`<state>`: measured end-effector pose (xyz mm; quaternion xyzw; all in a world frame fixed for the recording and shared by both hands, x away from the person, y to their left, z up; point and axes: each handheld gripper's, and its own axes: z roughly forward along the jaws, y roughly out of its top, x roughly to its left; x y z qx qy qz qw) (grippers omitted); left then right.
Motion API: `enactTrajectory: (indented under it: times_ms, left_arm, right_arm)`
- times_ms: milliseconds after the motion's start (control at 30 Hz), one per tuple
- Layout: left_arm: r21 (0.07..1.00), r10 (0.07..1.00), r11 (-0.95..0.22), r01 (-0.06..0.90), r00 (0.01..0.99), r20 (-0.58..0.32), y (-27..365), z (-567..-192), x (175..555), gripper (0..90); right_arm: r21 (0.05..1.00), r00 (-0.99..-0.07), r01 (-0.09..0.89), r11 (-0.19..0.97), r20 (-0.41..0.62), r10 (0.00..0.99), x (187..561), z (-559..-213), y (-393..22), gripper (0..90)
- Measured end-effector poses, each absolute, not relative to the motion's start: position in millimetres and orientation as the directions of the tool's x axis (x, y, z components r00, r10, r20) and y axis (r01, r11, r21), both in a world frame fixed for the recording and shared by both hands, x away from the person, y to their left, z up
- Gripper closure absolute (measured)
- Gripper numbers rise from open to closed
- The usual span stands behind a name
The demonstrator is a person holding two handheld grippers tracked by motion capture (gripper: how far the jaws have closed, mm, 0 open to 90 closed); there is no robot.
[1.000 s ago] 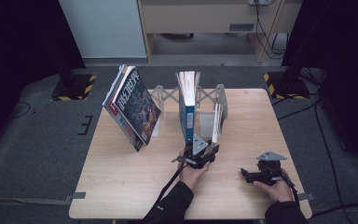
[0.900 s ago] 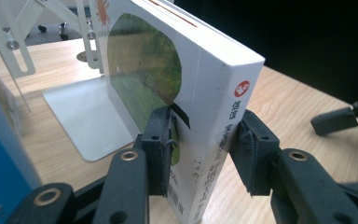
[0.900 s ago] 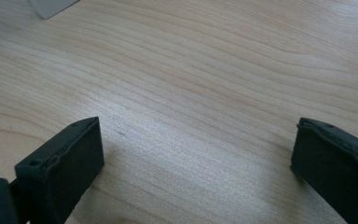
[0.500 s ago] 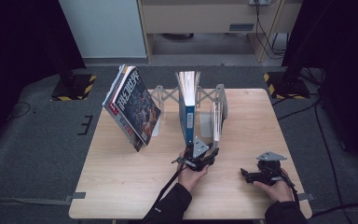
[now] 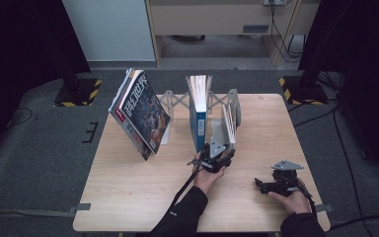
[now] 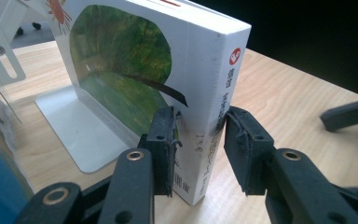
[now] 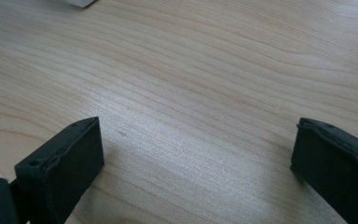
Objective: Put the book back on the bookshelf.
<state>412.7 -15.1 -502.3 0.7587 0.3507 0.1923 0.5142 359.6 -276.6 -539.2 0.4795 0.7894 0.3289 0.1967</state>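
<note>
While the left gripper [image 6: 199,154] clamps the white book's [image 6: 168,79] spine beside the bookend [image 6: 79,130], a blue book [image 5: 198,121] flanks it; the right gripper [image 7: 196,168] rests wide apart on the table [image 5: 128,182].

Looking forward and down from high above the near edge, taking in the whole table [image 5: 143,197] and both forearms. Riding close behind the left tool [image 6: 198,140], facing along its jaws at a white book [image 6: 168,70]. Hovering low over bare wood behind the right tool [image 7: 198,154], sharing that tabletop with both others.
</note>
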Motion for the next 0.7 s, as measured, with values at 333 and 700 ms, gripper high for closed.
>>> enactTrajectory:
  times_ms: [333, 700]
  left_arm:
    - [0.912, 0.747, -0.227, 0.342, 0.661, -0.062, -24, -503, 429, 58.4]
    - [0.911, 0.766, -0.212, 0.353, 0.639, -0.069, -21, -505, 439, 54.7]
  right_arm:
    - [0.708, -0.463, 0.628, 0.324, 0.005, 0.886, 360, -539, -277, 2.6]
    - [0.708, -0.463, 0.628, 0.323, 0.006, 0.887, 360, -539, -277, 2.6]
